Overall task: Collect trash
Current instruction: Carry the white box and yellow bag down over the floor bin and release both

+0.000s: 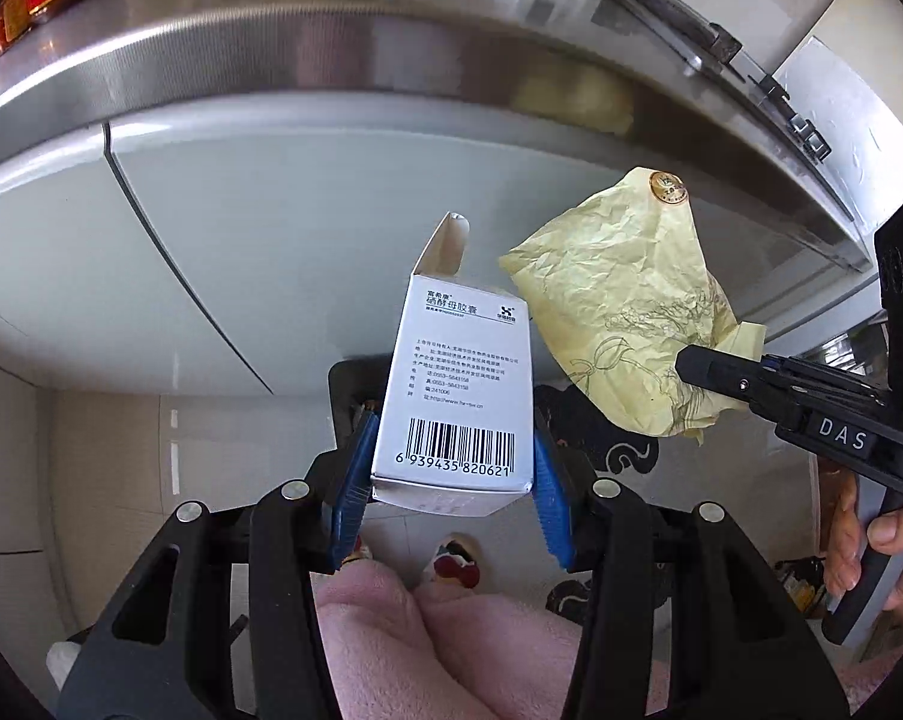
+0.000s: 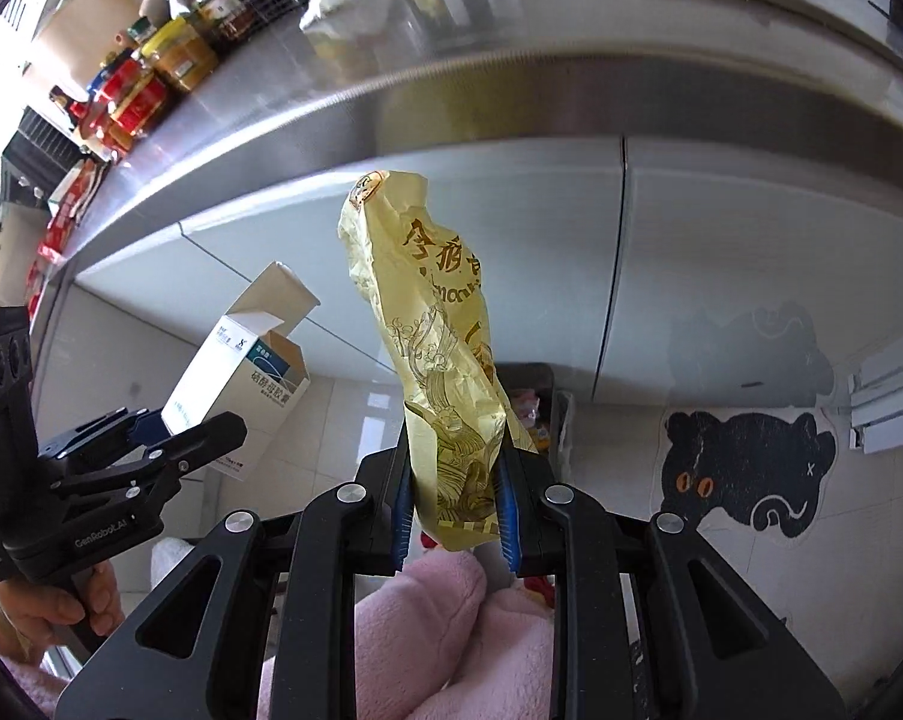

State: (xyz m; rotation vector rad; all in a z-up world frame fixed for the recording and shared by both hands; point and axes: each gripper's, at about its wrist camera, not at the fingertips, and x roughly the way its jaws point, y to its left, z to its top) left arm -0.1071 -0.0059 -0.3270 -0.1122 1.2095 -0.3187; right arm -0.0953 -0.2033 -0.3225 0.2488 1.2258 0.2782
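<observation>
Down in front of the steel worktop (image 1: 223,48), below its edge, both grippers are loaded up. The left gripper (image 1: 454,480) has its jaws clamped on a white carton (image 1: 457,384), barcode end near the camera and its top flap hanging open at the far end. Just to the right of it, the right gripper (image 2: 454,510) has its jaws squeezed on a crumpled yellow wrapper (image 2: 445,360) that sticks up out of the pads. Carton and wrapper sit close side by side over the tiled floor (image 2: 331,414), with pink fuzzy trousers (image 1: 451,648) underneath and a black cat-shaped mat (image 2: 751,468) off to the right.
</observation>
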